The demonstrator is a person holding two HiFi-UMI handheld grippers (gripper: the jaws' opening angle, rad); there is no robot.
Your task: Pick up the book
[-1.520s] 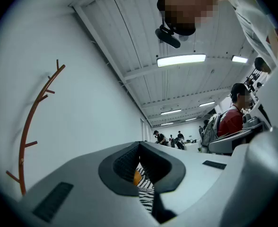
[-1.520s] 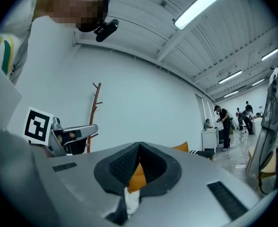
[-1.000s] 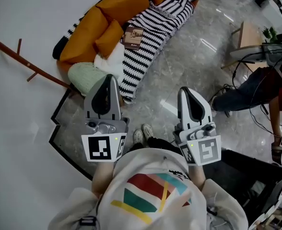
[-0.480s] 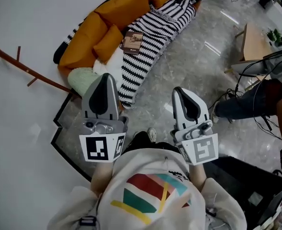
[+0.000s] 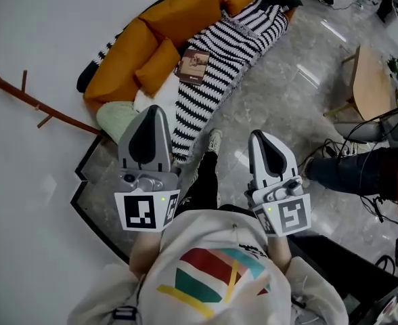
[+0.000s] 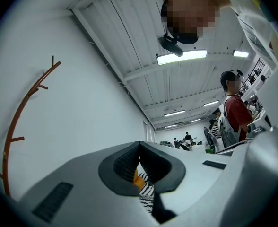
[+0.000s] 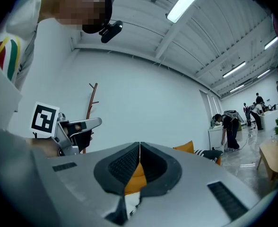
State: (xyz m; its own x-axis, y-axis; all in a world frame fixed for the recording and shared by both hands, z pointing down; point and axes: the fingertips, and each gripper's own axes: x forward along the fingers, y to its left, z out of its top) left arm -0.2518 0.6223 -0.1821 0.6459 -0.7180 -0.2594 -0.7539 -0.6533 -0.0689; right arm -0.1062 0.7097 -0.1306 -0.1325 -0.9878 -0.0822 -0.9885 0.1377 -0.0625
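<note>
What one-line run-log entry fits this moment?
book: lying on sofa, untouched | left gripper: shut, empty | right gripper: shut, empty | stage: book not reached

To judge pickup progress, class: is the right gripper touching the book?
Apart. The head view shows the right gripper over the floor, well short of the book on the striped blanket.

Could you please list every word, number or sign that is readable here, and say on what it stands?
Book cover: print too small to read.
Square markers: black-and-white patterns, no words.
Shirt: coloured stripes, no text.
No readable text anywhere else.
</note>
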